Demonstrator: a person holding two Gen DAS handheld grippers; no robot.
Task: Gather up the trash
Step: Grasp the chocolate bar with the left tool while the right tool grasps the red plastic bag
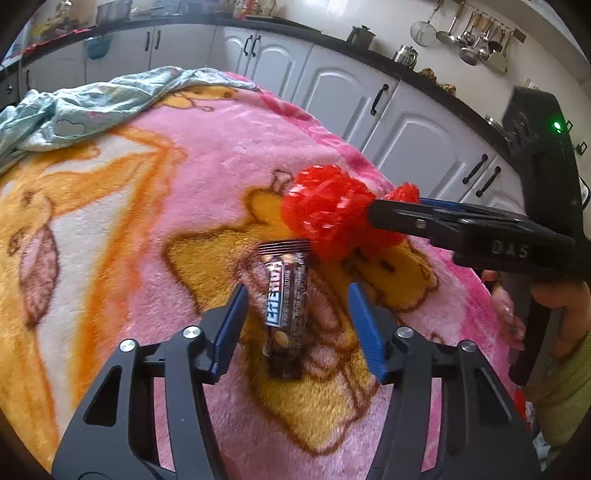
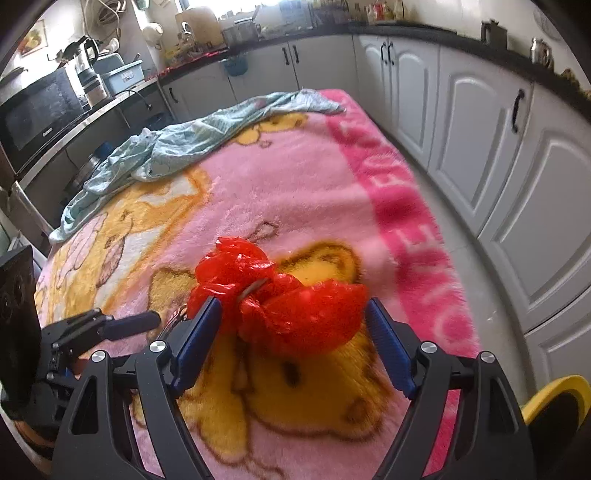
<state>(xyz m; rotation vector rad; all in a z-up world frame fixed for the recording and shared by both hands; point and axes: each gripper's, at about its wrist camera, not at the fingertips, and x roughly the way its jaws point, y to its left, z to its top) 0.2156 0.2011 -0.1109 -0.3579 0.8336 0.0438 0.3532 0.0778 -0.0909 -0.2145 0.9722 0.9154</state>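
Blanket [image 1: 207, 155]: wrapper [image 1: 286, 310], bag [image 1: 328, 214], cloth [image 1: 92, 107].

- white cabinets [image 2: 476, 122] with black handles run along the right under a dark countertop [image 2: 424, 31]
- microwave [image 2: 37, 110] sits upper left
- daylight from a window [image 2: 236, 5] up top
- pale floor [image 2: 465, 236] lower right

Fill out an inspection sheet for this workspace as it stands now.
Surface: pink cartoon blanket.
Job's things: brown snack wrapper lying flat; crumpled red plastic bag just beyond it.
Clutter: pale green cloth bunched at the far end.
Grippers: left gripper open, astride the wrapper, fingers not touching it; right gripper open around the bag, no firm pinch visible.
Cables: cords near the kettle, off the blanket.
Surroundings: white cabinets, microwave, hanging utensils, yellow-rimmed object.
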